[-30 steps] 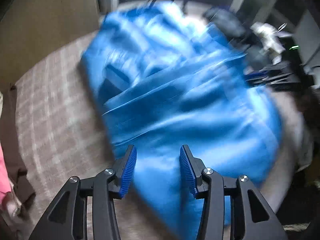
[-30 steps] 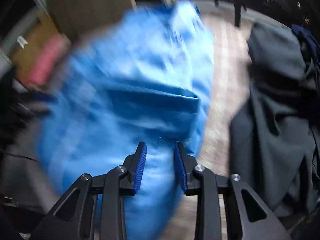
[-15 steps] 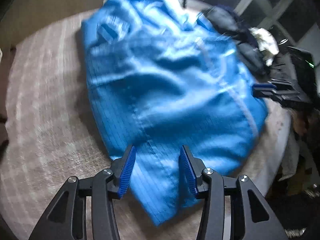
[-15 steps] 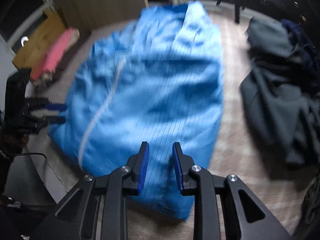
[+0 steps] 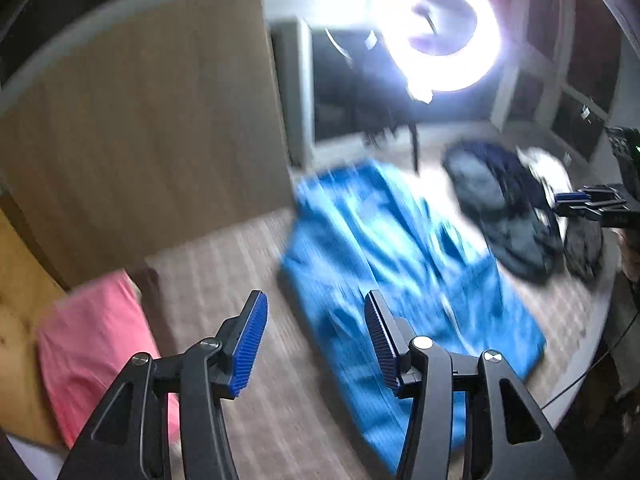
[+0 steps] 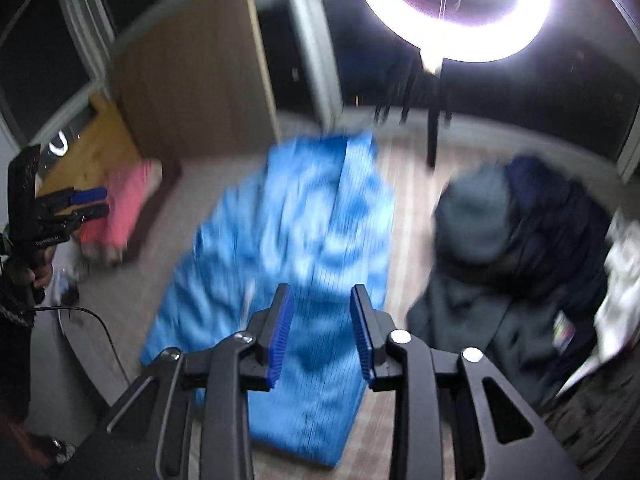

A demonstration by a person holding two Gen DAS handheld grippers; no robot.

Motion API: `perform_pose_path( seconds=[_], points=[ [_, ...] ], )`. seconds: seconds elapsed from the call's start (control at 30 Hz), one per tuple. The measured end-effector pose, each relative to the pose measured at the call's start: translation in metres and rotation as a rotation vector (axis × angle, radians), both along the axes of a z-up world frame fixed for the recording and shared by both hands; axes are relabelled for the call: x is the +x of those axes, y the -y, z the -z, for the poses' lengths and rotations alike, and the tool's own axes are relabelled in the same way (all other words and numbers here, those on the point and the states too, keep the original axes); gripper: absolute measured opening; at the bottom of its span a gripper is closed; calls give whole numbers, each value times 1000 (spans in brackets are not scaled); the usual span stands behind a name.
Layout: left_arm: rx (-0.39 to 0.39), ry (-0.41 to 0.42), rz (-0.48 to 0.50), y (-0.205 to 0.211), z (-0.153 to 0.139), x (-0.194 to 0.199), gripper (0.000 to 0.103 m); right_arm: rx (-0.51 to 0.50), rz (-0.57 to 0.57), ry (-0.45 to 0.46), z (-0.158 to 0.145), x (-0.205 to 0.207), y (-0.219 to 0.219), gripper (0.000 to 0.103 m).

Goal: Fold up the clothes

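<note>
**Blue garment flat on the checked surface, both grippers raised and empty**

Blue fabric is the clearest feature, yet both views are smeared by motion, so seams, collar and fastenings of the blue garment (image 5: 404, 264) cannot be made out. Its near corner is hidden behind the right finger of the left gripper (image 5: 316, 344), and in the right wrist view its near edge is partly covered by the right gripper (image 6: 322, 332).

The garment lies below and ahead of both grippers, spread on a pale checked surface (image 5: 240, 280). Its long axis runs away from the grippers, near end close under the fingers and far end toward the stand of a ring light (image 6: 452, 8). A pale line crosses it lengthwise.

Left gripper: jaws opening, at a moderate gap, nothing between the pads; the garment lies mostly to the right of its fingers. Right gripper: jaws opening, a narrower gap, nothing between the pads; the garment lies directly beyond them.

A heap of dark clothes (image 6: 520, 248) lies right of the right gripper, apart from the blue garment; the single items cannot be told apart. A pink cloth (image 5: 92, 352) lies left of the left gripper, cut off by its finger frame. White items at the right rim (image 6: 620, 280) are too blurred to identify.
</note>
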State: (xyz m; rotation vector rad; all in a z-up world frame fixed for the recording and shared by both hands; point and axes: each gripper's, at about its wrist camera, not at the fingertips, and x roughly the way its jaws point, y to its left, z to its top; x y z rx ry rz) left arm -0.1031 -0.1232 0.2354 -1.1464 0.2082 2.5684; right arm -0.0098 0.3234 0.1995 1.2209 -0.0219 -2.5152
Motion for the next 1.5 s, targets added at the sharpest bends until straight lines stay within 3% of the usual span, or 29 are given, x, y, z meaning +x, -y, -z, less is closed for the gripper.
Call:
perform_pose_path(
  seconds=[0.07, 0.23, 0.53, 0.7, 0.83, 0.9, 0.93, 1.03, 1.23, 1.3, 1.33, 1.37, 1.43, 1.47, 1.5],
  points=[
    [1, -25, -20, 1, -6, -14, 55, 30, 22, -73, -17, -11, -2, 39],
    [-20, 23, 20, -21, 34, -37, 55, 55, 16, -91, -1, -37, -4, 39],
    [-1, 246, 60, -60, 152, -102, 55, 83, -30, 152, 130, -123, 20, 39],
    [-74, 336, 50, -74, 201, -143, 55, 113, -72, 258, 191, -167, 41, 39],
    [-57, 274, 41, -71, 182, -171, 58, 128, -103, 175, 164, -189, 41, 44],
    [-35, 245, 38, -72, 172, -191, 71, 125, -95, 124, 151, -204, 37, 61],
    [-26, 245, 37, -74, 171, -202, 75, 120, -90, 106, 147, -213, 36, 65],
    [-10, 272, 60, -87, 178, -230, 75, 85, -79, 112, 146, -249, 32, 67],
    [-68, 329, 108, -111, 205, -260, 75, 24, -116, 211, 171, -294, 44, 67],
    [-52, 350, 119, -113, 212, -262, 71, 40, -127, 215, 179, -294, 49, 67],
    [-45, 351, 127, -114, 215, -262, 57, 29, -142, 221, 183, -294, 51, 66],
    [-31, 350, 137, -115, 215, -261, 39, 18, -151, 223, 185, -293, 53, 63],
    [2, 342, 154, -116, 213, -255, 24, 6, -173, 211, 187, -292, 58, 22],
    [7, 333, 157, -116, 210, -251, 19, -28, -189, 242, 188, -292, 59, 7],
    [6, 323, 159, -116, 205, -246, 17, -37, -179, 235, 185, -289, 60, 7]
  ],
)
